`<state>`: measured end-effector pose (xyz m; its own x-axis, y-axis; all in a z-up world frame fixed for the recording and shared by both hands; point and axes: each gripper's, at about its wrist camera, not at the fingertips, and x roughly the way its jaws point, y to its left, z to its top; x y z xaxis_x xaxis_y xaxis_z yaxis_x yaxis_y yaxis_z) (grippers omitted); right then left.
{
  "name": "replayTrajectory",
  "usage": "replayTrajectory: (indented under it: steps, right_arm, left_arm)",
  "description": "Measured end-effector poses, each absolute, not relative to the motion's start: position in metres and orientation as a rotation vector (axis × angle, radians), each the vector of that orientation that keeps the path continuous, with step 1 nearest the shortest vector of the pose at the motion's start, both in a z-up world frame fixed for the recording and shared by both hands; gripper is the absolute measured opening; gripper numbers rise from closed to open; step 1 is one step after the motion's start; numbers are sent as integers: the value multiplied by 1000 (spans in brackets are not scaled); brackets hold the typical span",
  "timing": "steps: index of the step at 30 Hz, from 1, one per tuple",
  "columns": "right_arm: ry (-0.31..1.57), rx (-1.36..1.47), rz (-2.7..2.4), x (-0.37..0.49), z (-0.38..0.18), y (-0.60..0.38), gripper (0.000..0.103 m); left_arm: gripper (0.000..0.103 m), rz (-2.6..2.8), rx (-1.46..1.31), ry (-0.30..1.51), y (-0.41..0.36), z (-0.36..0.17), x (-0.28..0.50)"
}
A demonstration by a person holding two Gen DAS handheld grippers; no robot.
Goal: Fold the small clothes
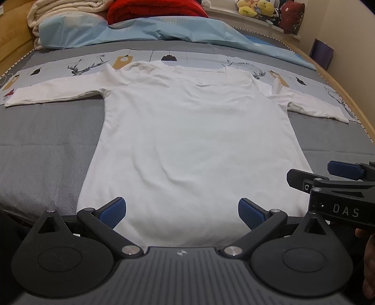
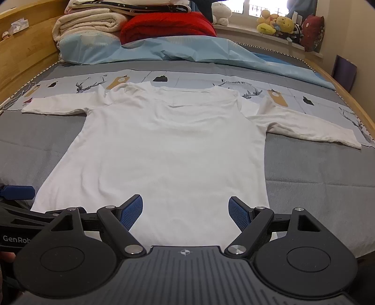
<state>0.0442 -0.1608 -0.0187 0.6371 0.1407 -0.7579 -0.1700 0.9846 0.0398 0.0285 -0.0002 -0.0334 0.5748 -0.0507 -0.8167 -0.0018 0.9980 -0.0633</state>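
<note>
One white long-sleeved shirt (image 1: pixel 187 131) is seen spread flat on a grey bed cover (image 1: pixel 46 145), its hem at 6 o'clock nearest both cameras, its neckline at 12 o'clock, and its two sleeves stretched out toward 9 and 3 o'clock. Two grippers are held over the hem. The left gripper (image 1: pixel 182 212) is shown with its jaws spread wide, both blue pads clear of each other and nothing held between them, white cloth being visible in the gap. The right gripper (image 2: pixel 185 211) is likewise held wide open and empty above the hem.

Only in the left wrist view is the right gripper seen from outside, at 3 o'clock beside the hem's corner, with the letters "DAS" on its body and part of a hand (image 1: pixel 369 265) at the frame's edge. Only in the right wrist view is the left gripper's blue fingertip (image 2: pixel 20 191) seen at 9 o'clock, with "GenRob" lettering below it. A window (image 2: pixel 264 7) and a white plush toy (image 2: pixel 220 14) at 12 o'clock are shown clearly only in the right wrist view.

One red blanket (image 2: pixel 167 27), one stack of cream blankets (image 2: pixel 89 24) and one light blue sheet (image 2: pixel 164 50) are seen at the head of the bed. One cluster of soft toys (image 2: pixel 279 25) is set on the sill at 1 o'clock; their number cannot be told
</note>
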Motion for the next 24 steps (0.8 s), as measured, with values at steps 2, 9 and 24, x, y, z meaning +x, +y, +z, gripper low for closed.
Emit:
replayTrajectory:
  steps: [2, 9, 24]
  right_arm:
    - [863, -40, 178, 44, -19, -161, 82]
    - [869, -43, 180, 45, -19, -162, 82]
    - [868, -47, 178, 45, -19, -161, 82]
  left_arm:
    - [102, -28, -60, 961, 0, -33, 29]
    - [102, -26, -62, 966, -1, -35, 29]
    - [102, -23, -64, 970, 0, -36, 29]
